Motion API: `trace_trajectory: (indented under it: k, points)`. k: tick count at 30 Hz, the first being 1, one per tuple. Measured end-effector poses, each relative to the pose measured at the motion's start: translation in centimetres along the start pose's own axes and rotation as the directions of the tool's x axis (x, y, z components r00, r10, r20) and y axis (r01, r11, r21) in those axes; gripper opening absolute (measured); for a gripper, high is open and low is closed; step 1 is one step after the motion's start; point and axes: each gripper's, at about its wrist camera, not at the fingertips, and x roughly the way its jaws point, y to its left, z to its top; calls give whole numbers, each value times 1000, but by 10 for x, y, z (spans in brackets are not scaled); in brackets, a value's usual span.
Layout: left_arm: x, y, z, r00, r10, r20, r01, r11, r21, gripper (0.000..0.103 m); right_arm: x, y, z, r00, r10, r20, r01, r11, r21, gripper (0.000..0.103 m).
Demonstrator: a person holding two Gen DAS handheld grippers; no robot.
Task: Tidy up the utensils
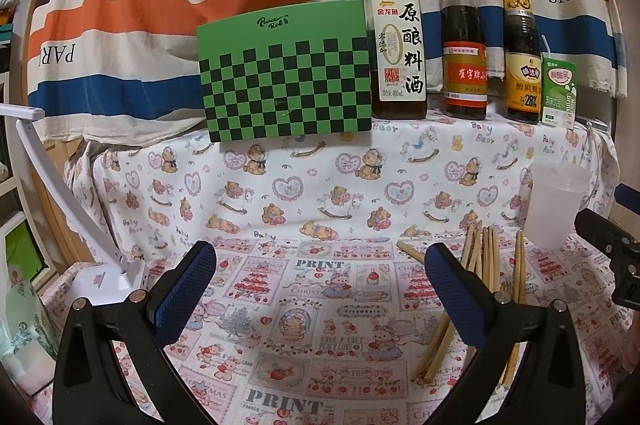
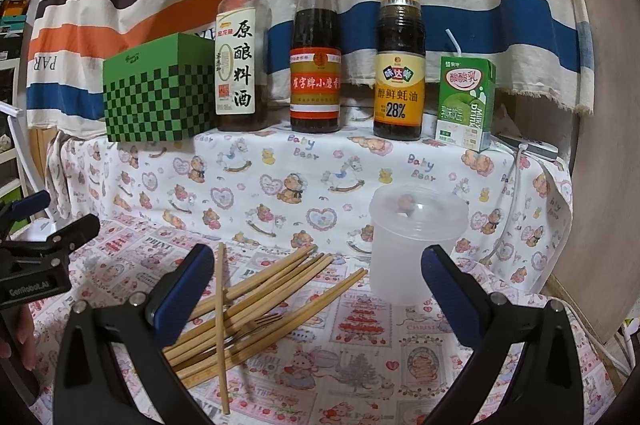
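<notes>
Several bamboo chopsticks (image 2: 256, 297) lie in a loose pile on the patterned tablecloth, with a small fork (image 2: 256, 325) among them. They also show in the left wrist view (image 1: 486, 265), partly hidden behind the right finger. A translucent plastic cup (image 2: 414, 245) stands upright just right of the pile; it also shows in the left wrist view (image 1: 554, 203). My left gripper (image 1: 320, 265) is open and empty, hovering left of the chopsticks. My right gripper (image 2: 318, 269) is open and empty above the pile, and it shows at the left wrist view's right edge (image 1: 612, 249).
On a raised shelf at the back stand a green checkered box (image 1: 286, 85), three sauce bottles (image 2: 316, 65) and a green drink carton (image 2: 466, 105). A white desk lamp (image 1: 108, 277) stands at the left. A striped cloth hangs behind.
</notes>
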Motion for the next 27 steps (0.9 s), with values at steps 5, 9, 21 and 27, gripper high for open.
trace_trajectory:
  k: [5,9,21,27]
  points:
    - [-1,-1,1,1000,2,5,-2,1000,11,103,0,-1,0,1000,-5,0,5,1000,5,103]
    - [-4,-4,2,1000,13,15,-14,1000,25,103,0,-2,0,1000,6,-3,-6,1000,9,103]
    - [-8,-11,5,999,20,31,-22,998,61,103,0,-1,0,1000,6,1,-6,1000,5,103]
    - [-5,-10,5,1000,22,15,-23,998,53,103,0,0,0,1000,5,1,-5,1000,5,103]
